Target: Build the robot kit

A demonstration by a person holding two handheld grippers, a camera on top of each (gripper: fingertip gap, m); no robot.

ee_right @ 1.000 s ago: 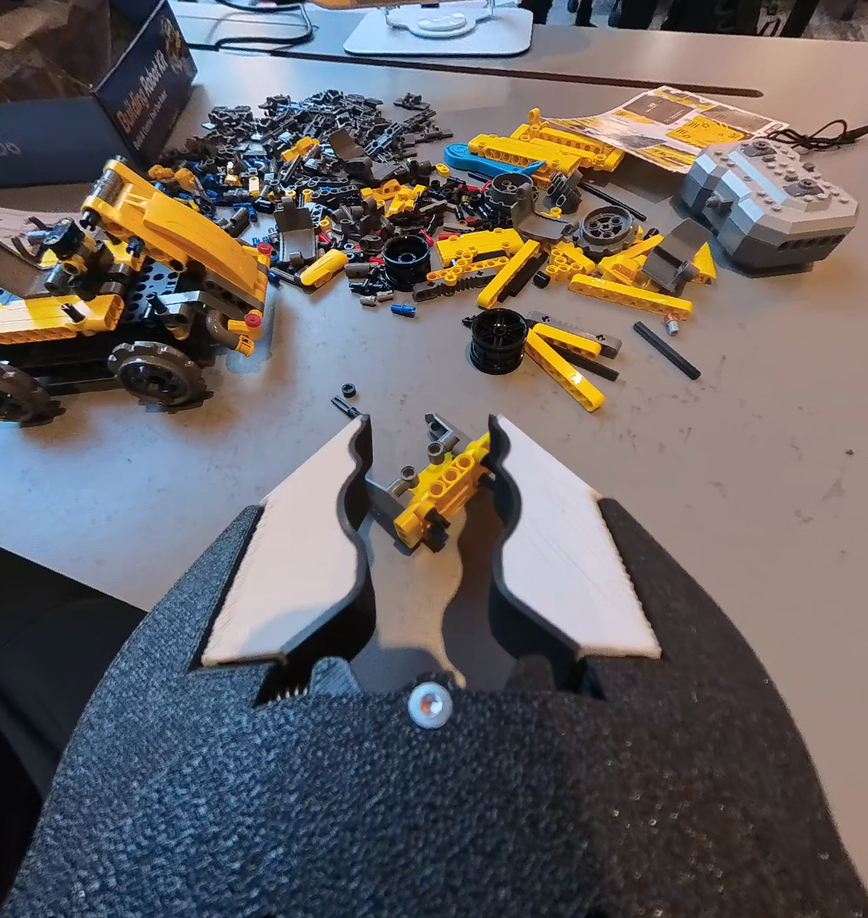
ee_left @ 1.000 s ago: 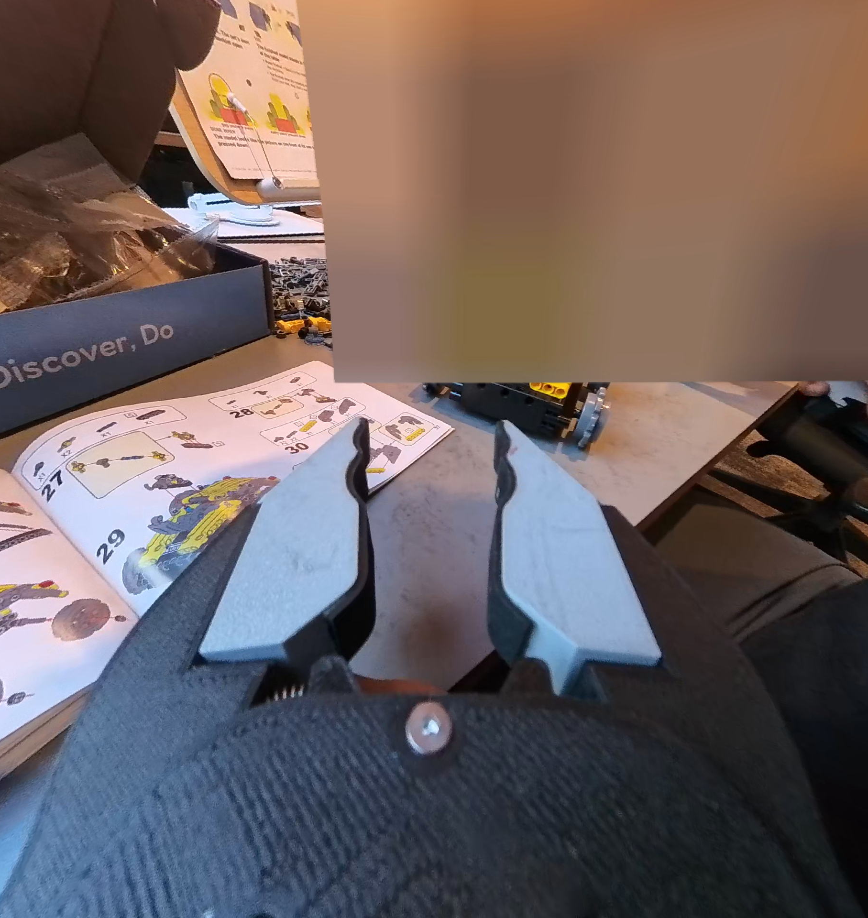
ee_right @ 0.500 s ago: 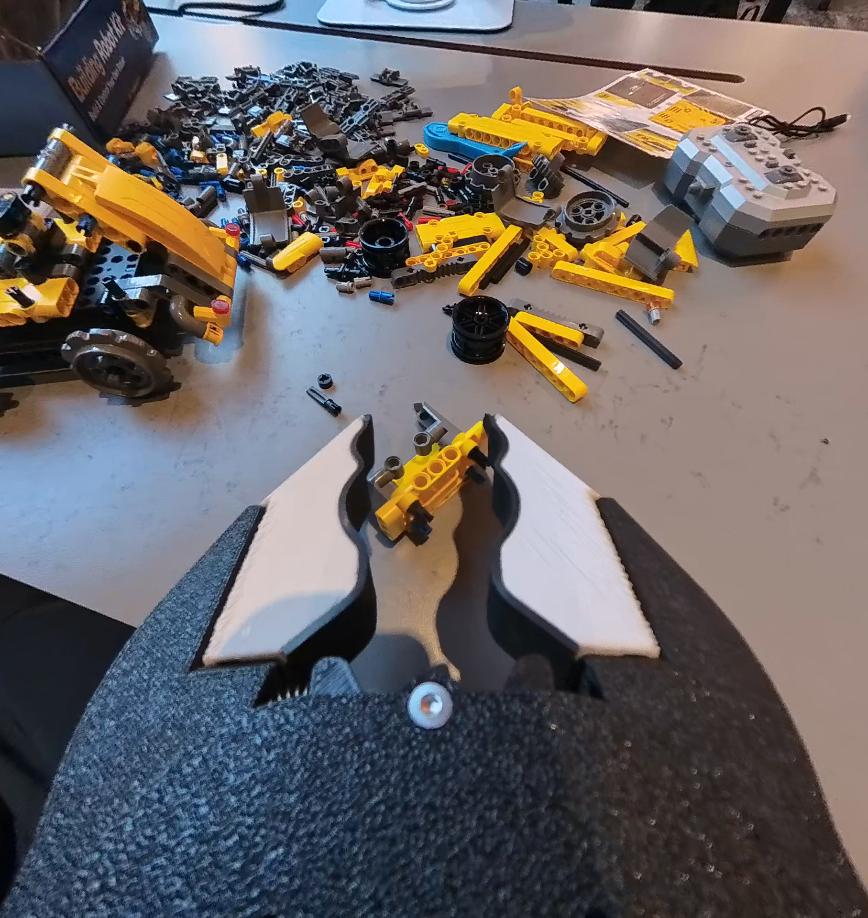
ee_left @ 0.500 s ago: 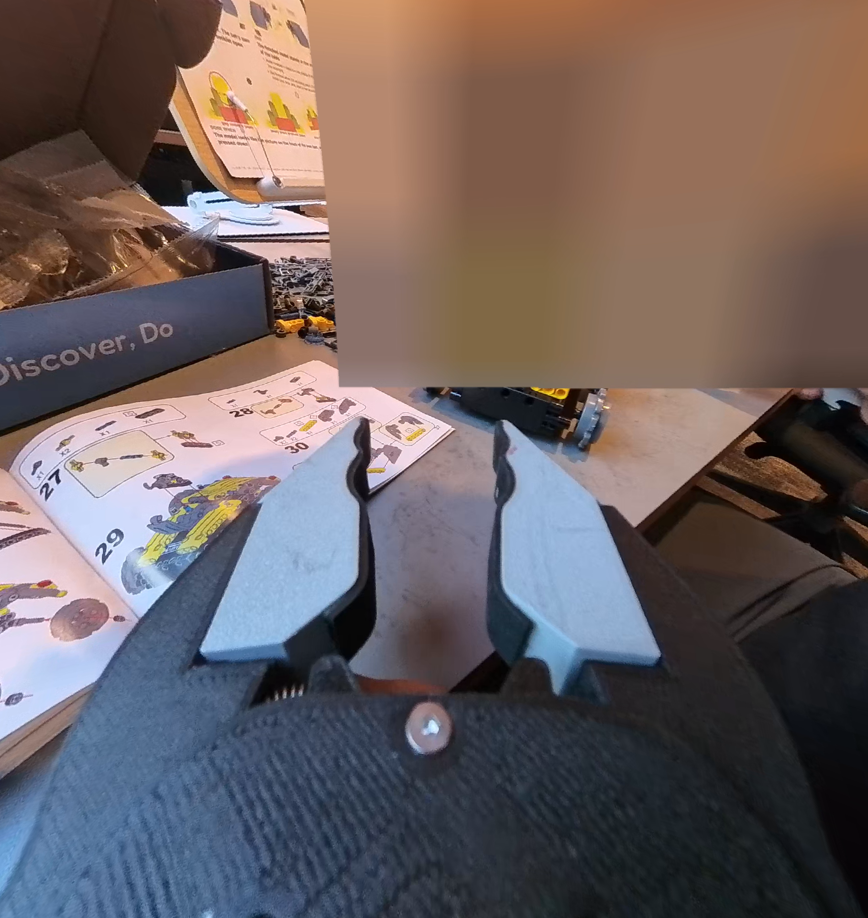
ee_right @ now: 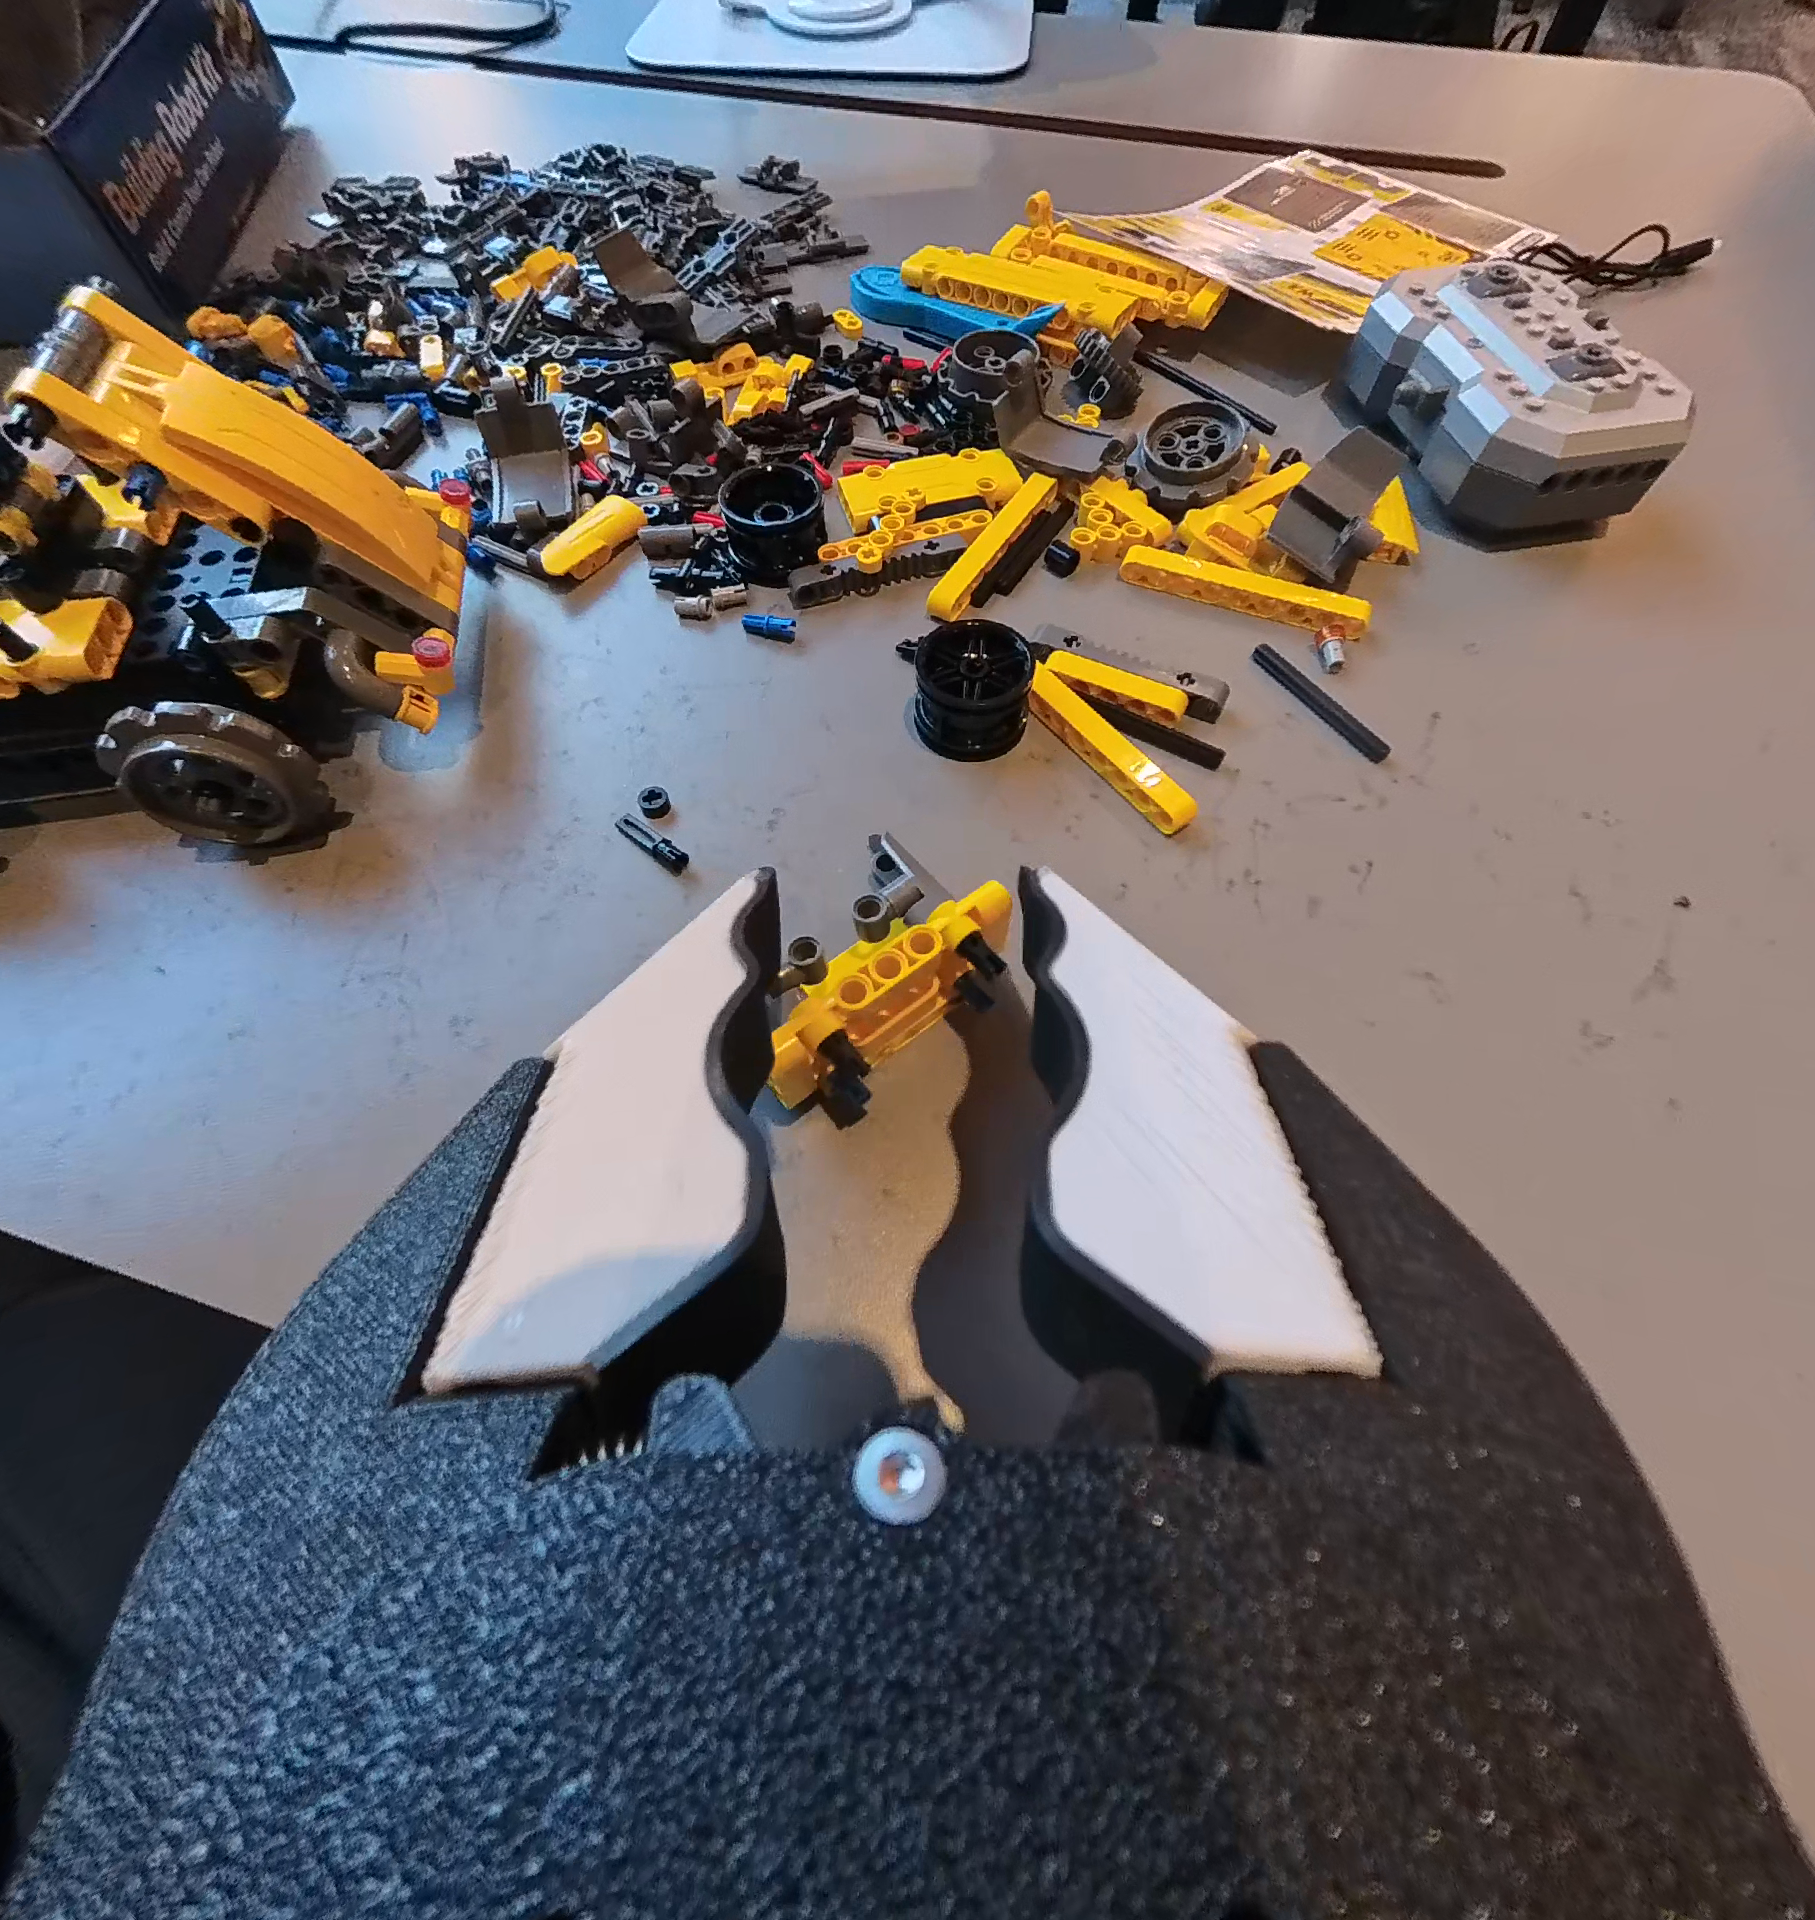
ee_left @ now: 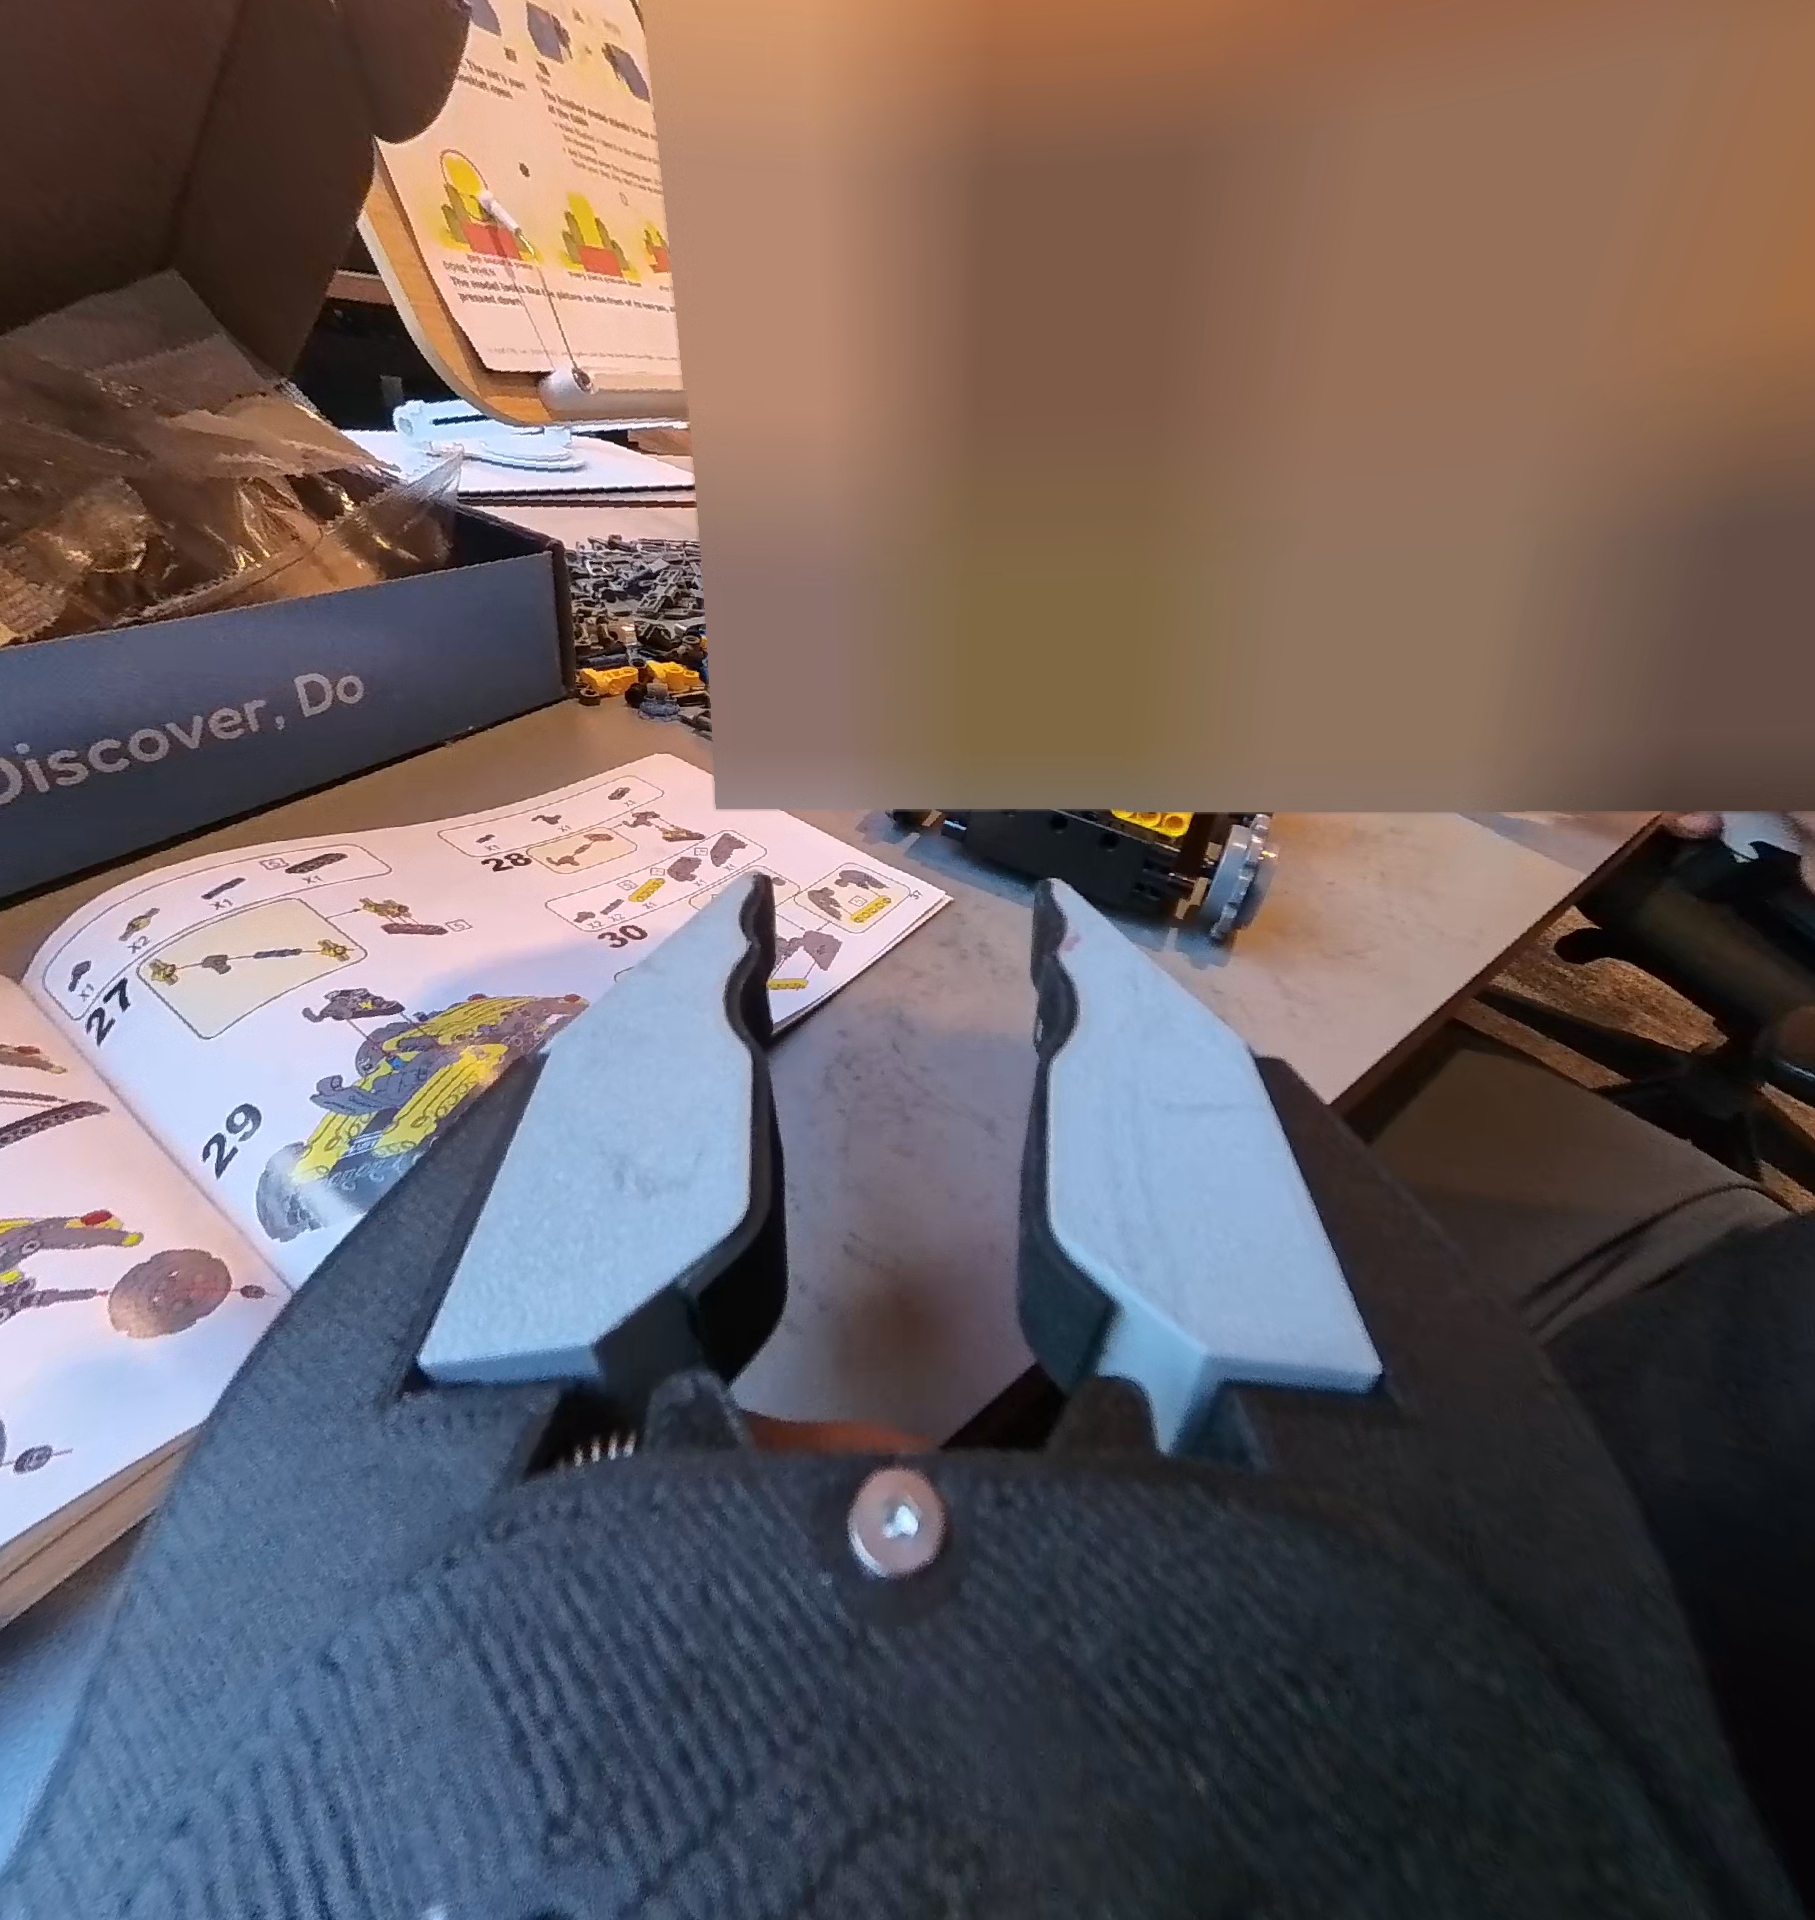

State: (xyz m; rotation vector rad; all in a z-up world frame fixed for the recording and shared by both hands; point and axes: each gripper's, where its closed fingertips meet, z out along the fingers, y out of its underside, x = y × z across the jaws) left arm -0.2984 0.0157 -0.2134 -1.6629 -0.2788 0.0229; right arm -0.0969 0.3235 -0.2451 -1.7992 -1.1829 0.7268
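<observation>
My right gripper (ee_right: 898,894) is open above the grey table (ee_right: 1454,1039). A small yellow brick assembly (ee_right: 887,987) with black pins and grey connectors lies on the table between its fingers; neither finger clearly touches it. My left gripper (ee_left: 895,904) is open and empty, held over the table's near edge beside an open instruction booklet (ee_left: 290,987). A half-built yellow and black vehicle (ee_right: 176,582) stands at the left of the right wrist view; its black end with a grey wheel (ee_left: 1111,857) shows in the left wrist view.
A wide pile of loose yellow, black and grey bricks (ee_right: 778,416) covers the far table, with black wheels (ee_right: 970,686), a grey hub block (ee_right: 1516,405) and a leaflet (ee_right: 1298,229). A dark box (ee_left: 248,707) with plastic bags stands left. A person's leg (ee_left: 1609,1226) is at right. About 35 centimetres separates my left fingertips from my right. My right gripper's tips are some 20 centimetres from the grey hub block (ee_right: 1516,405).
The right gripper has drawn back and shifted; the yellow assembly now lies clear between the open fingers, no longer against the right finger. The left gripper has hardly moved.
</observation>
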